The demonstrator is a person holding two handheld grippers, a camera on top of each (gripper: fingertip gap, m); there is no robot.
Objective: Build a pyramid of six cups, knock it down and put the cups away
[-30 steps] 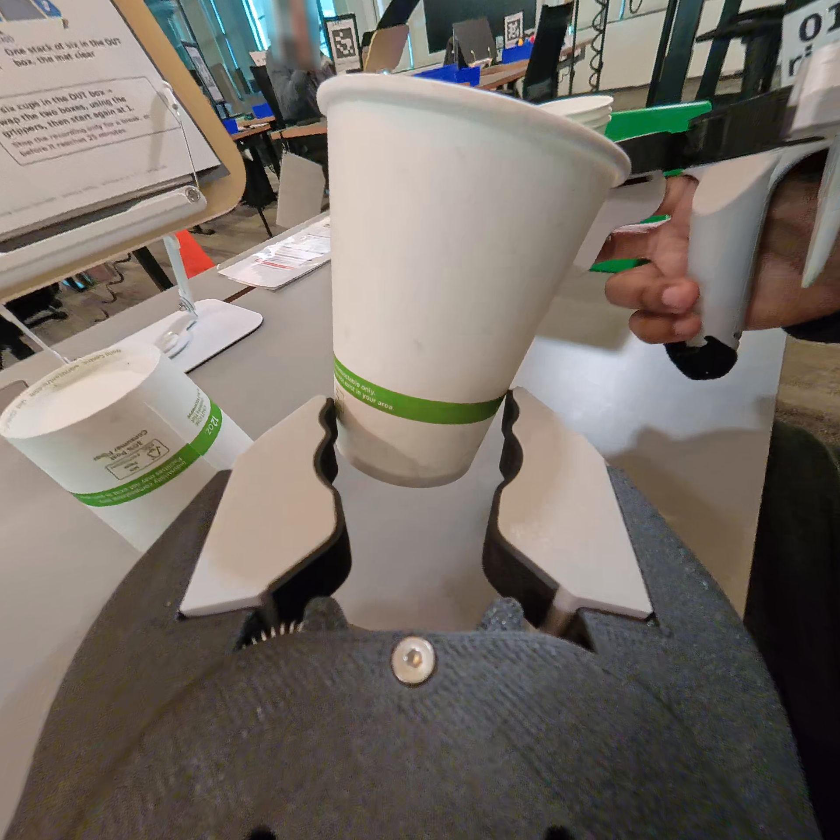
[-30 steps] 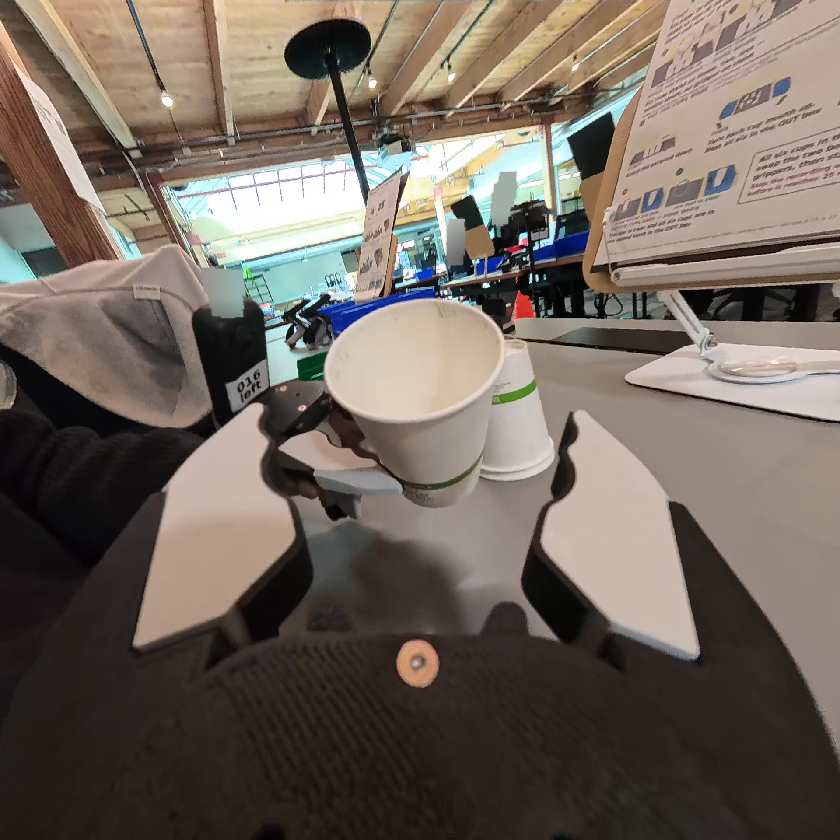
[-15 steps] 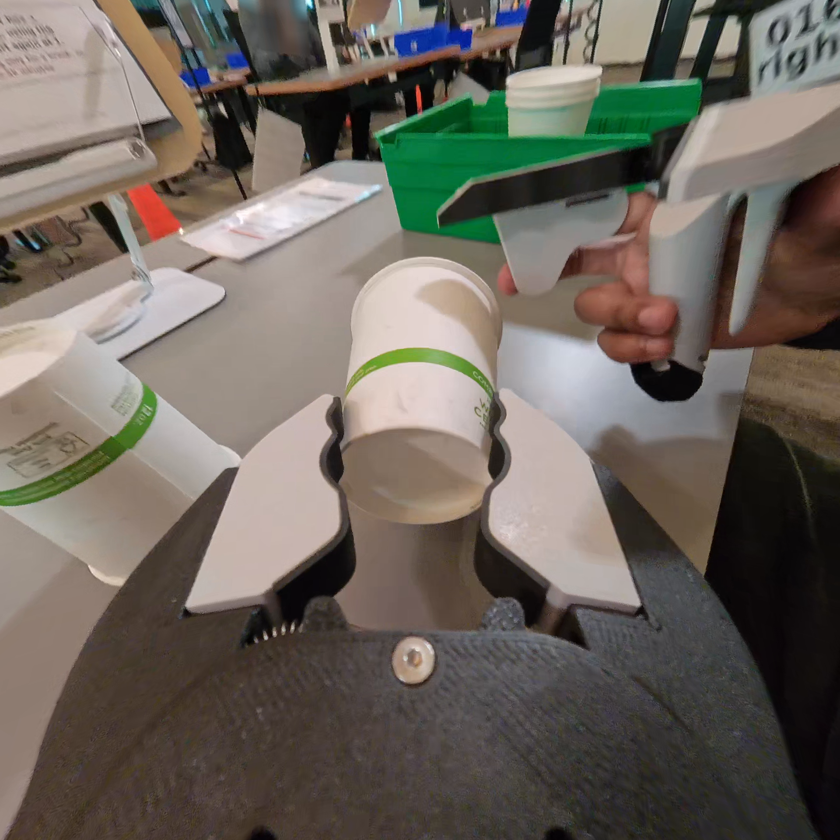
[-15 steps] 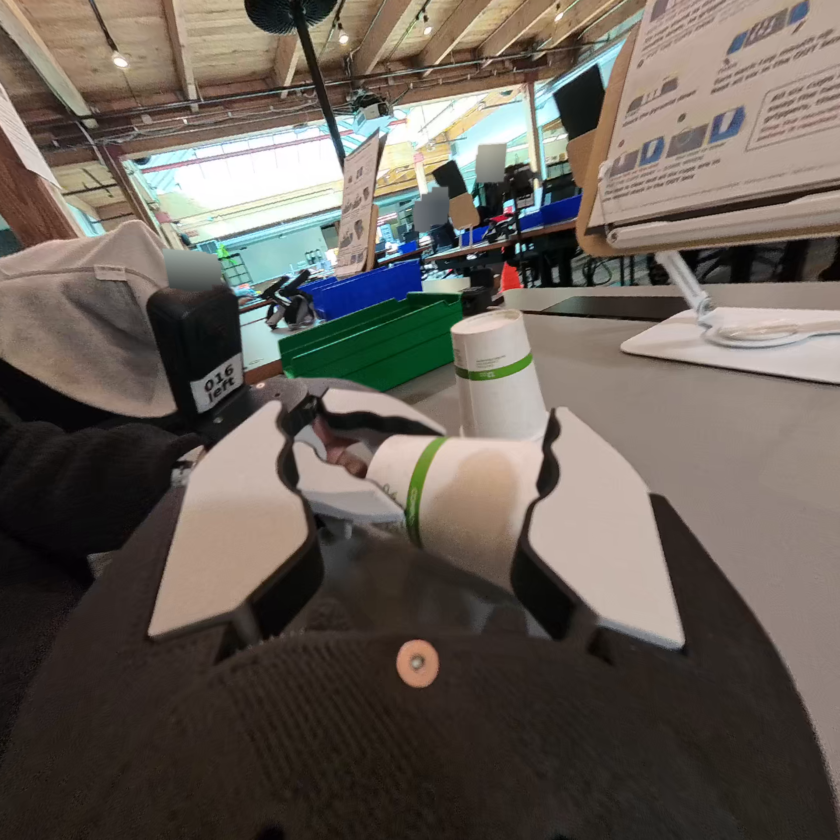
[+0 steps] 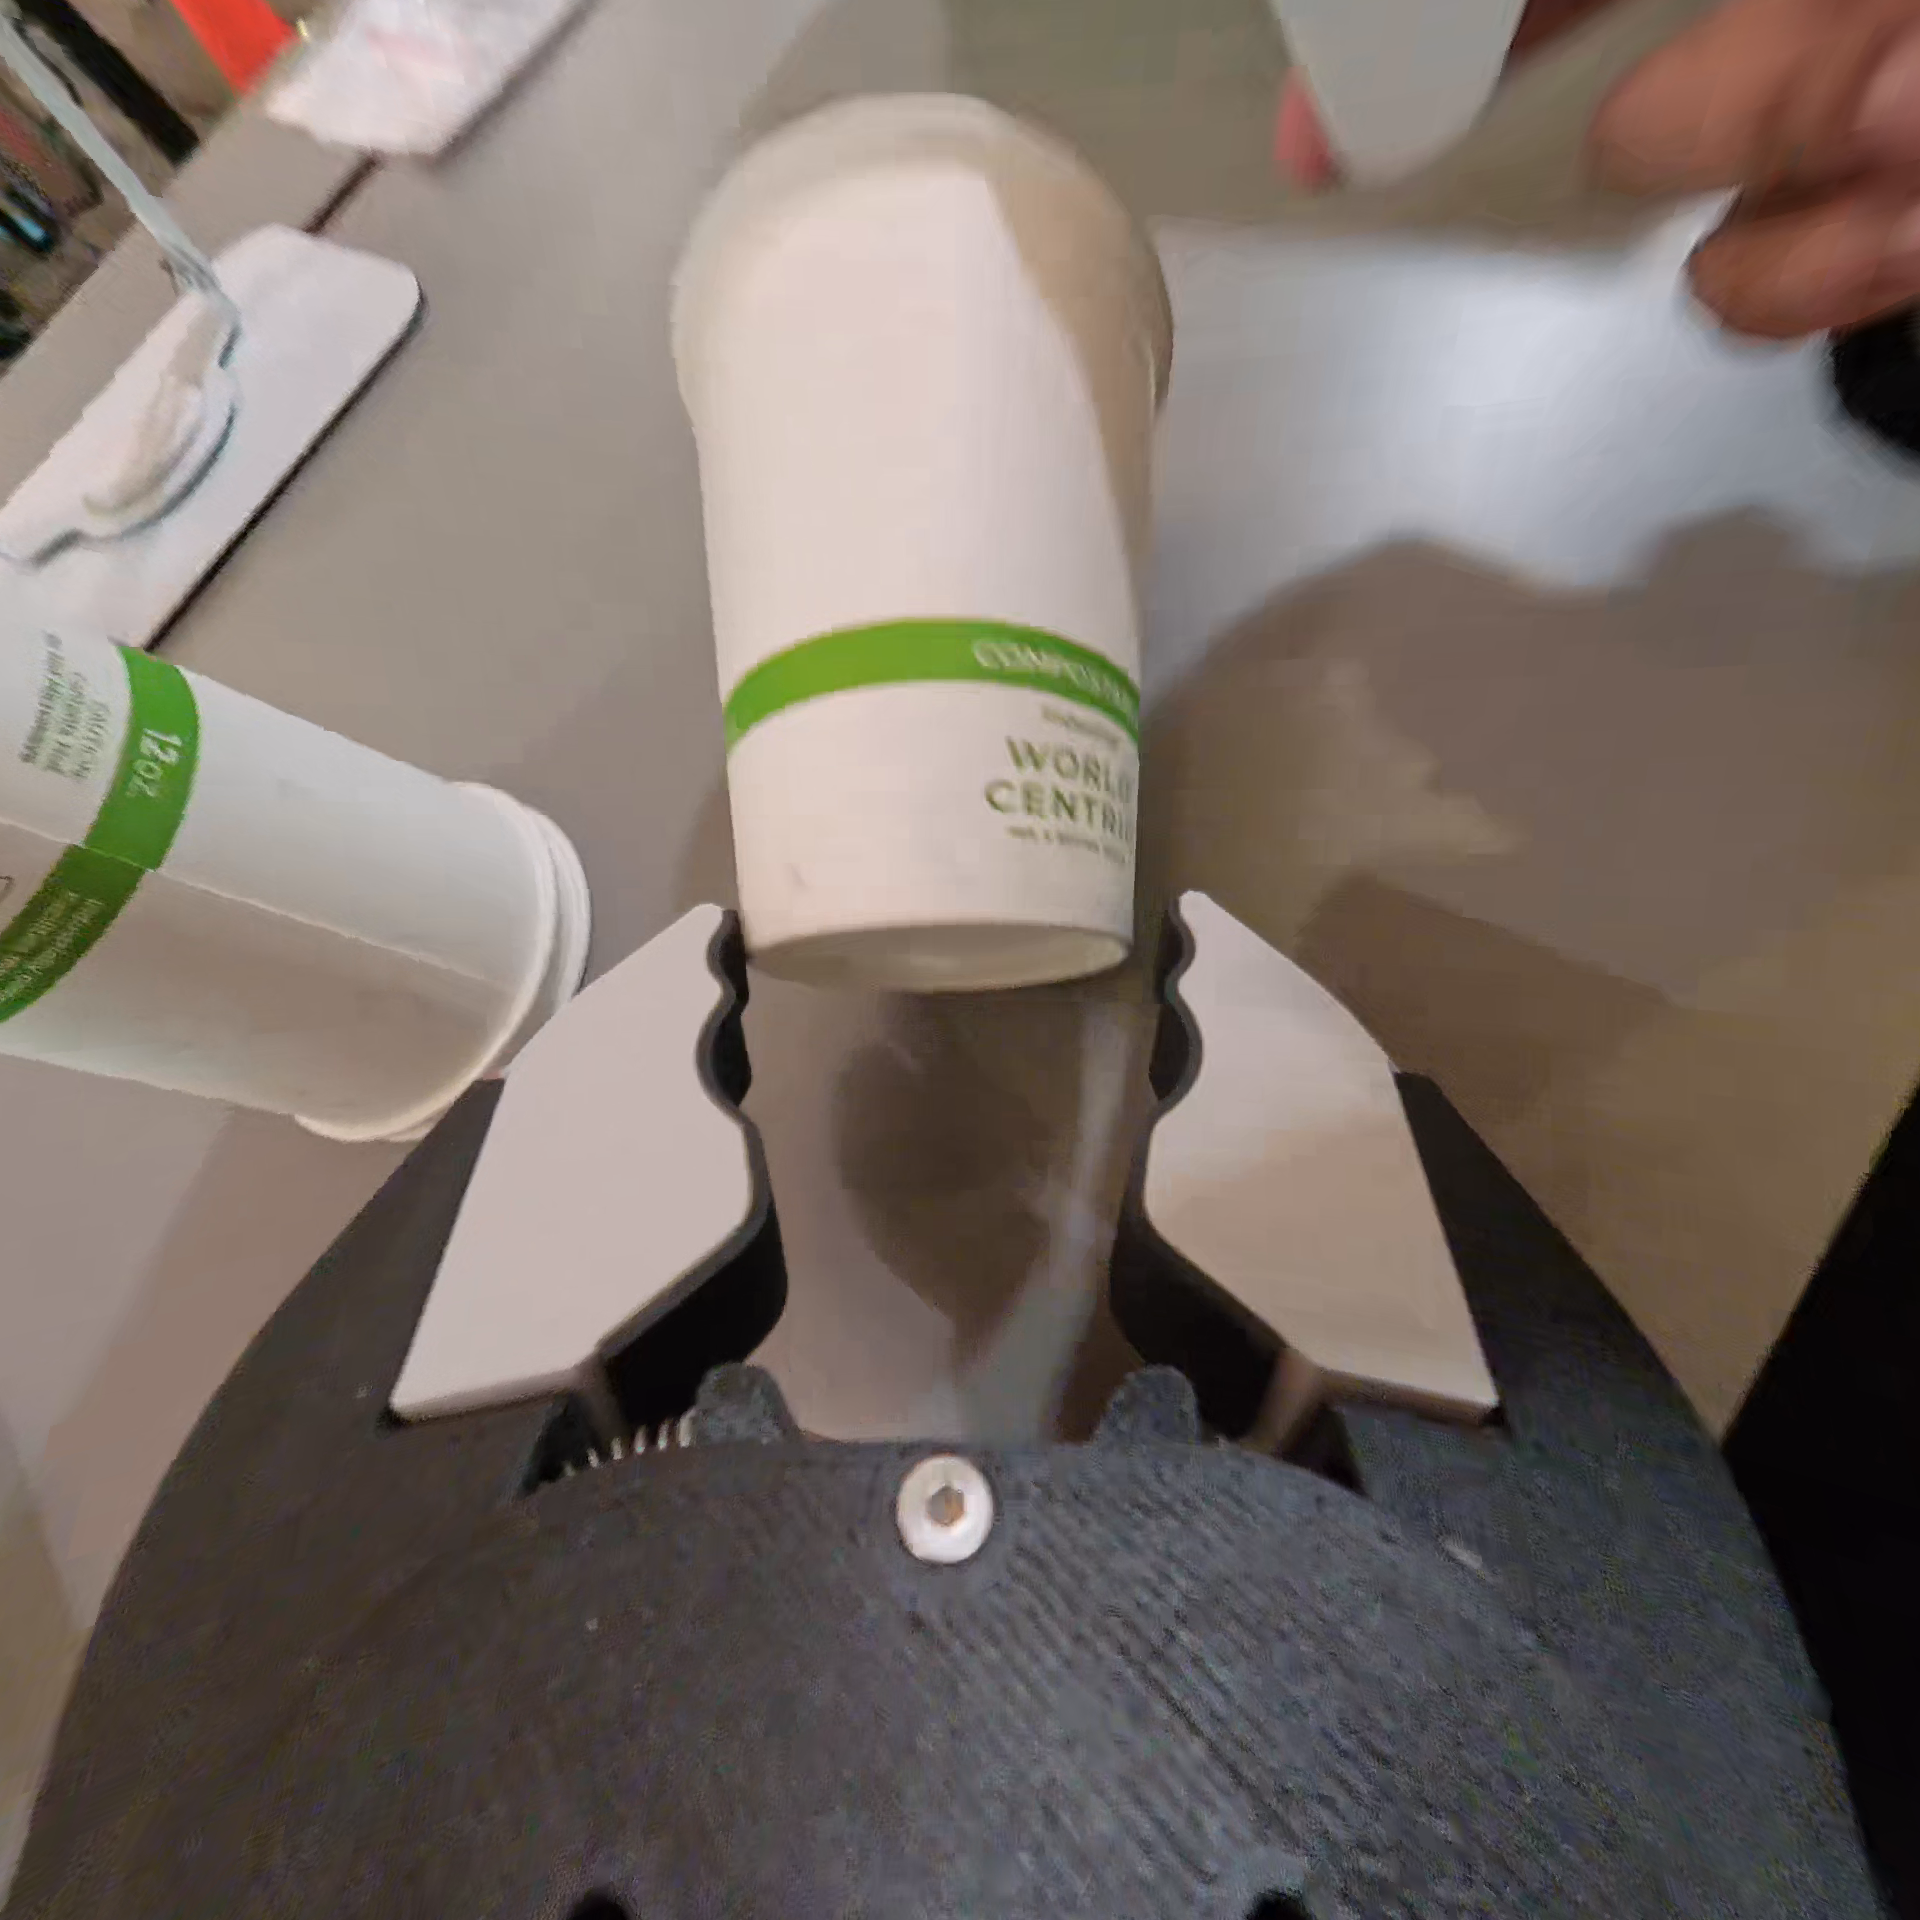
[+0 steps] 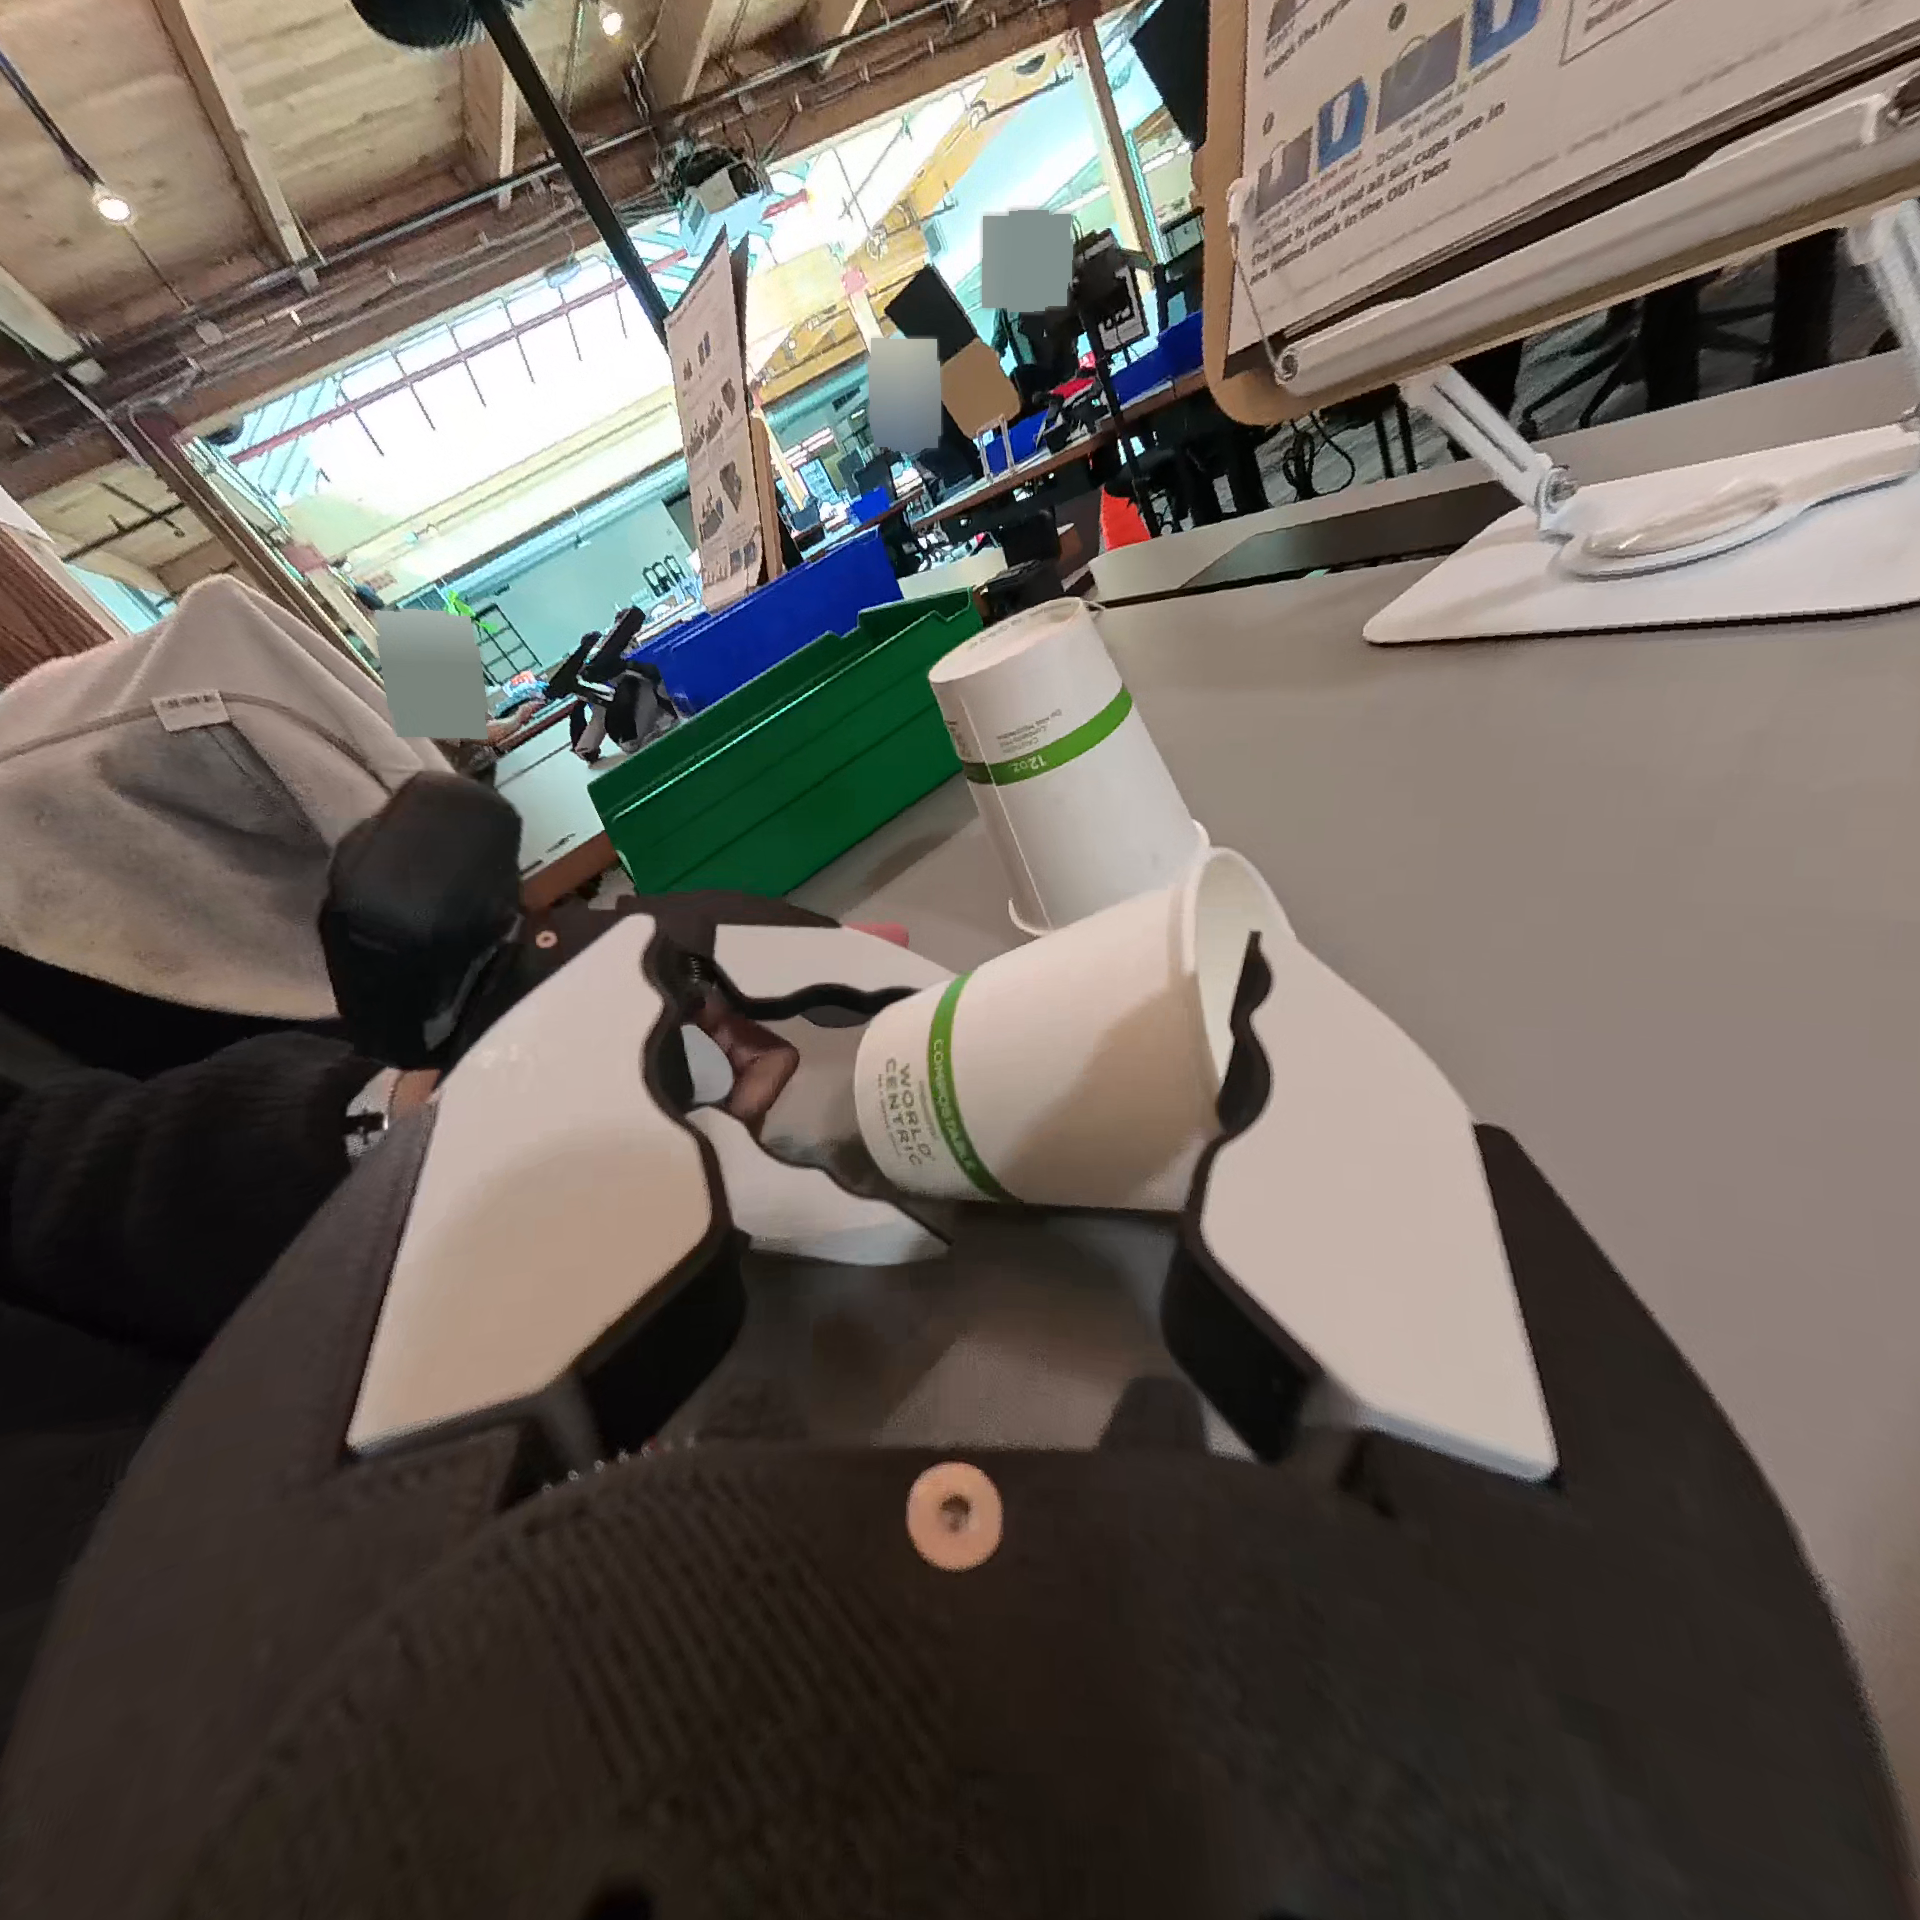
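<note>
Since half a second ago the left wrist view has pitched down toward the grey worktop (image 5: 1455,935). The green plastic bin (image 6: 790,769) has dropped out of that view. The person's hand (image 5: 1766,156) has slid up into its top right corner.

- Left gripper (image 5: 951,935): fingers clamped on the base of a white paper cup with a green band (image 5: 925,520). Only the fingertips hold it. Blur leaves a sliver of doubt on the right-hand side.
- Cup: off the worktop. Its long axis runs straight out from the left fingers, base toward the camera, mouth away.
- Right gripper (image 6: 956,966): fingers wide apart, holding nothing. From here the same cup (image 6: 1081,1070) lies crosswise, rim behind the right-hand finger, base to the left. It sits beyond the fingertips, not between them.
- A nested stack of matching white cups (image 5: 260,914) stands mouth-down, just left of the left gripper and clear of the held cup.
- A white flat stand base (image 5: 208,416) lies farther off.
</note>
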